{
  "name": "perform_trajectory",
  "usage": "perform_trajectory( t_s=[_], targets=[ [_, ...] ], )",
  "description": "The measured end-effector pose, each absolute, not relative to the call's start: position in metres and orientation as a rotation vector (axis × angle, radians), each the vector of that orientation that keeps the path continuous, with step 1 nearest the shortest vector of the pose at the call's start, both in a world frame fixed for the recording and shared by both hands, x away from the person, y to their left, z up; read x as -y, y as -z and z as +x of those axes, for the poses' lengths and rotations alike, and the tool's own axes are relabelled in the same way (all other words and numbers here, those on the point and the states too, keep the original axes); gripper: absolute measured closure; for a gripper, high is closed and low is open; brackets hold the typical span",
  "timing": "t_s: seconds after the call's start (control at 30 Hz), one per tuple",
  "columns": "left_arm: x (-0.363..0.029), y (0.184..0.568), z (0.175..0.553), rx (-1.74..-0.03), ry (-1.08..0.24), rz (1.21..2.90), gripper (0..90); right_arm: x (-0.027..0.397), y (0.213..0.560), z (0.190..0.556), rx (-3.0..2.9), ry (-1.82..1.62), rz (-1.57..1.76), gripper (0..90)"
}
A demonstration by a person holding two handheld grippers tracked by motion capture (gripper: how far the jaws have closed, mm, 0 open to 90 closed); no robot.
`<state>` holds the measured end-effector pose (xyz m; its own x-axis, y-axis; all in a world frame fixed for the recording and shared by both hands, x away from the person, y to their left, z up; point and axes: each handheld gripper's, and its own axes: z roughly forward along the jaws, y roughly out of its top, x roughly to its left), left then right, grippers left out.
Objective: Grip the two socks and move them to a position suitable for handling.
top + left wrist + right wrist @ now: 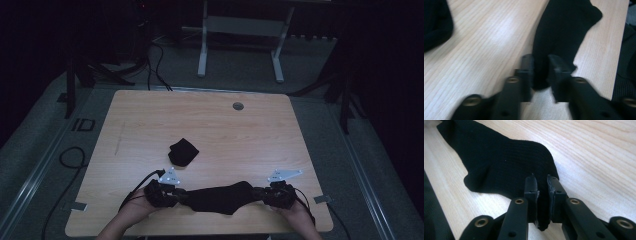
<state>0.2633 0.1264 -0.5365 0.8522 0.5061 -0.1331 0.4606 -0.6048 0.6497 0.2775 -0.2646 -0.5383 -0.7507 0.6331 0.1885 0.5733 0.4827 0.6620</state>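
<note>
A black sock (222, 197) lies stretched flat along the near edge of the wooden table (210, 125). My left gripper (182, 196) is at its left end. In the left gripper view the sock (564, 30) runs away from the jaws and its end sits in the gap of the left gripper (540, 62), whose jaws stand apart and look slack around the cloth; the view is blurred. My right gripper (257, 192) is at the other end. There the right gripper (541, 180) is shut on the sock (499, 162), with the edge pinched between its pads.
A second black cloth, bunched up (183, 151), lies mid-table behind the left gripper and shows at the top left of the left gripper view as a dark cloth (434, 22). A round grey grommet (238, 106) sits near the far edge. The table's front edge is close to both hands.
</note>
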Motion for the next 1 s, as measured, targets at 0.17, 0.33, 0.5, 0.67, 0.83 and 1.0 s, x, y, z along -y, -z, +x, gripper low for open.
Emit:
perform_trajectory(
  t_s=[0.17,0.33,0.5,0.67,0.83,1.0],
  targets=[
    [-0.139,0.528,0.26,-0.732,-0.166,2.277,49.9,0.27,0.532,0.275,-2.642,-1.138,1.061,59.0],
    [-0.135,0.522,0.256,-0.729,-0.164,2.23,59.6,0.274,0.519,0.276,-2.596,-1.124,1.049,58.6],
    [-0.11,0.535,0.254,-0.697,-0.168,2.254,86.0,0.262,0.521,0.276,-2.527,-1.116,1.029,89.7],
    [-0.101,0.548,0.259,-0.698,-0.142,2.301,89.9,0.251,0.539,0.278,-2.604,-1.045,1.009,89.8],
    [-0.103,0.556,0.261,-0.716,-0.173,2.311,89.9,0.25,0.551,0.279,-2.64,-0.964,1.007,89.8],
    [-0.111,0.562,0.263,-0.742,-0.159,2.285,90.0,0.255,0.552,0.274,-2.636,-0.981,1.009,89.7]
  ],
)
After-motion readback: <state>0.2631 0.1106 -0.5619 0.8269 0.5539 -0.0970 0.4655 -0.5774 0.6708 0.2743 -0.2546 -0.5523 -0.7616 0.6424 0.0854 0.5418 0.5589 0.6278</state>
